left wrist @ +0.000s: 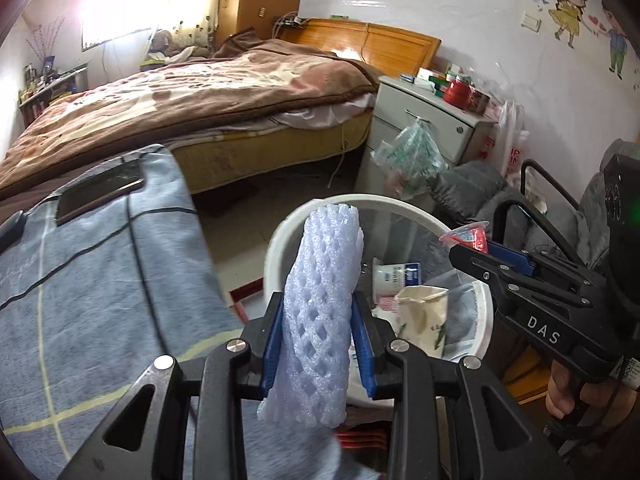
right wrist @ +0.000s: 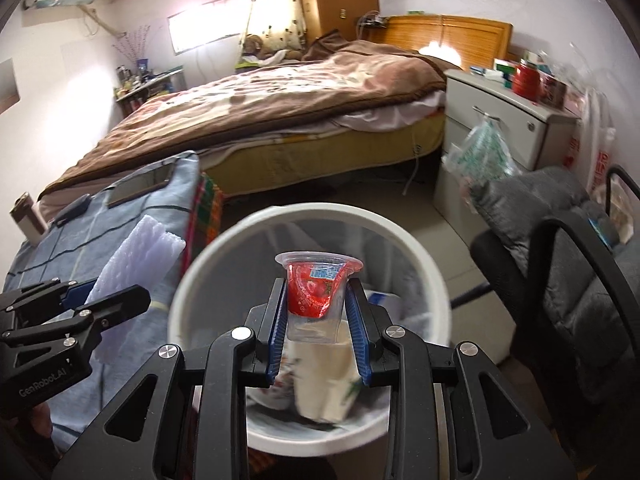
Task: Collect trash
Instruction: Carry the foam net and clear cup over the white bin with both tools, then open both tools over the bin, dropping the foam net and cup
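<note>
My left gripper (left wrist: 318, 328) is shut on a white foam fruit net (left wrist: 320, 304), held upright at the left rim of a white trash bin (left wrist: 276, 240). It also shows in the right wrist view (right wrist: 100, 300), with the foam net (right wrist: 140, 248) beside the bin. My right gripper (right wrist: 318, 320) is shut on a clear plastic cup with a red strawberry label (right wrist: 316, 292), held above the open bin (right wrist: 192, 280). The cup (left wrist: 466, 237) and right gripper (left wrist: 478, 254) show over the bin's right side. Inside lie a paper cup (left wrist: 424, 320) and a small white container (left wrist: 394, 274).
A table with a blue checked cloth (left wrist: 100, 280) stands left of the bin, with a phone (left wrist: 98, 196) on it. A bed (left wrist: 200, 100) lies behind, a white nightstand (left wrist: 428, 120) at its right. A grey padded chair (right wrist: 560, 260) stands right of the bin.
</note>
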A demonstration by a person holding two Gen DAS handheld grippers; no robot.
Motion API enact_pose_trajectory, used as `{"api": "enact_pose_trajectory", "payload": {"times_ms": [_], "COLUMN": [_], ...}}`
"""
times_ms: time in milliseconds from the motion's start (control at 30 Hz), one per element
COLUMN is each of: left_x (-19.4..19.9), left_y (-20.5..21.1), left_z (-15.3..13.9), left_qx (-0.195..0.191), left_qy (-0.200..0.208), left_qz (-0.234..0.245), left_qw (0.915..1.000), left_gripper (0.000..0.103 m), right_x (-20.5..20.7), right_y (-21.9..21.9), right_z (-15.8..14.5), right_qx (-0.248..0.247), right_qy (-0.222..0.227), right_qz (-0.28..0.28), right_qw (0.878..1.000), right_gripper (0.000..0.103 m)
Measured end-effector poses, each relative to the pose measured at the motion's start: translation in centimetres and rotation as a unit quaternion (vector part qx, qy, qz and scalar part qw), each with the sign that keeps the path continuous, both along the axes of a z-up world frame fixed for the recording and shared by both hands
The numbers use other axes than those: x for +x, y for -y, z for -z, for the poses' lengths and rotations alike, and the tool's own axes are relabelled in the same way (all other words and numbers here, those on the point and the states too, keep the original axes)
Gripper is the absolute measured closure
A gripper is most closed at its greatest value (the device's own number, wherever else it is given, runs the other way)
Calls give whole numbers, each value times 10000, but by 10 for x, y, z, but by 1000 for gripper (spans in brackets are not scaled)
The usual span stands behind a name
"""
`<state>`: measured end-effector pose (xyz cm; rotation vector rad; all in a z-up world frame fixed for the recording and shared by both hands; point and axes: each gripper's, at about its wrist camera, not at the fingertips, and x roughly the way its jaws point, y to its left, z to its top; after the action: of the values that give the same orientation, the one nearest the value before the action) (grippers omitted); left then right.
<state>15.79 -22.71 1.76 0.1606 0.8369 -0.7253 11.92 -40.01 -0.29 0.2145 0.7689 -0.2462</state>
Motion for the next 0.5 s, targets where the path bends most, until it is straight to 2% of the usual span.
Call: {"api": "enact_pose_trajectory", "payload": {"times_ms": [367, 400, 500], "left_x": [-9, -10, -10], "left_y": [33, 34, 36], "left_z": [18, 20, 23], "left_qx": [152, 150, 144], "left_qy": [-184, -222, -305], "left_qz": [81, 93, 86], "left_qw": [9997, 9996, 9994], "left_gripper": [67, 66, 53], "right_x": [-8, -8, -9], "right_y": [24, 24, 26], "right_z": [19, 20, 24], "right_qx": [68, 55, 81], "right_qy": [-320, -341, -390], "right_qz": [74, 85, 69], "right_qw": [9994, 9994, 9992], "right_gripper": [71, 71, 70]}}
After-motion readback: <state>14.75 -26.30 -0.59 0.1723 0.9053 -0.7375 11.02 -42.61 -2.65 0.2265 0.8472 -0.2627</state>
